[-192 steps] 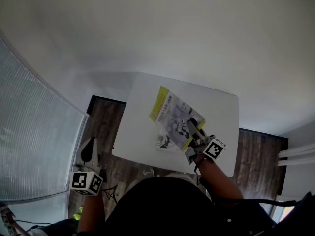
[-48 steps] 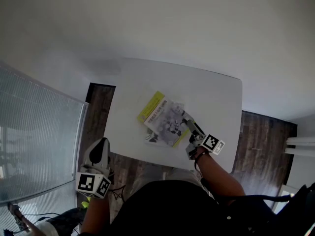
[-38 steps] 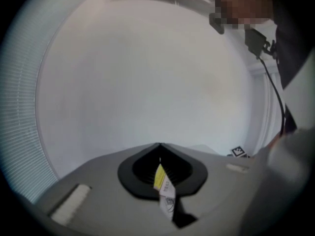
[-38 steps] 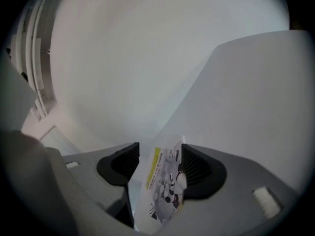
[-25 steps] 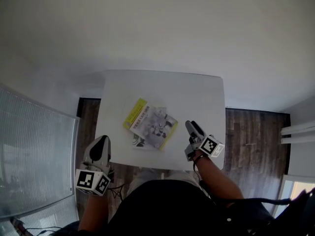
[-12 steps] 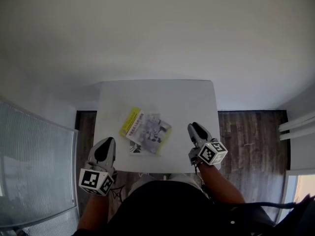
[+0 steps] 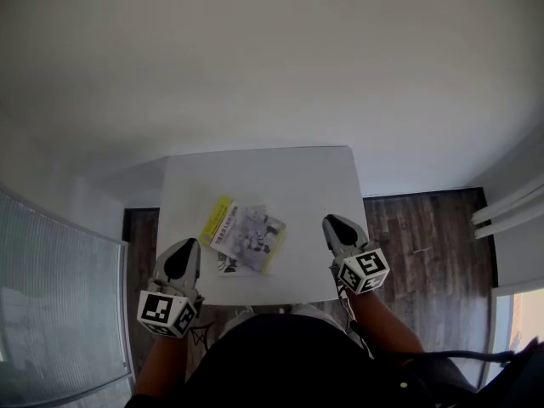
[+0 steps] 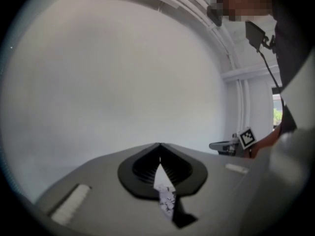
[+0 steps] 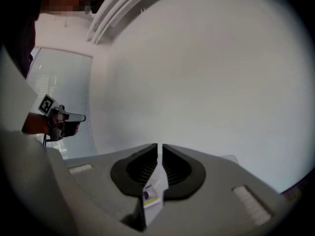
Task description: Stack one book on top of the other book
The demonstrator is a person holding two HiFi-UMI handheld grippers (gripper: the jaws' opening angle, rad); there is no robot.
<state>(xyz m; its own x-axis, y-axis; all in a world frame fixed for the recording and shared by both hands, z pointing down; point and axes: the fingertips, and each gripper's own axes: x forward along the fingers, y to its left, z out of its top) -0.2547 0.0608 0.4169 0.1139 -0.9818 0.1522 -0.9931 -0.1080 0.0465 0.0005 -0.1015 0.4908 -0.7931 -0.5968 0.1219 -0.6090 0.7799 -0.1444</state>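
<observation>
Two books lie stacked on the white table (image 7: pixel 297 177). The top book (image 7: pixel 248 232) has a grey-white cover with a yellow strip, and the lower book (image 7: pixel 224 266) peeks out at its near edge. My left gripper (image 7: pixel 189 243) hovers at the table's front left, left of the books, and is shut and empty (image 8: pixel 159 144). Right of the books is my right gripper (image 7: pixel 327 221), clear of them. Its jaws have just been closing, and only a thin slit with nothing in it is left between them (image 9: pixel 160 144).
Dark wooden floor (image 7: pixel 425 228) shows on both sides of the table. A frosted glass panel (image 7: pixel 59 313) stands at the left and white rails (image 7: pixel 510 215) at the right. A plain white wall lies behind the table.
My right gripper has let go of the top book, lifted, rolled and moved right of the stack. The left gripper has come up to the table's front left. The books stay stacked.
</observation>
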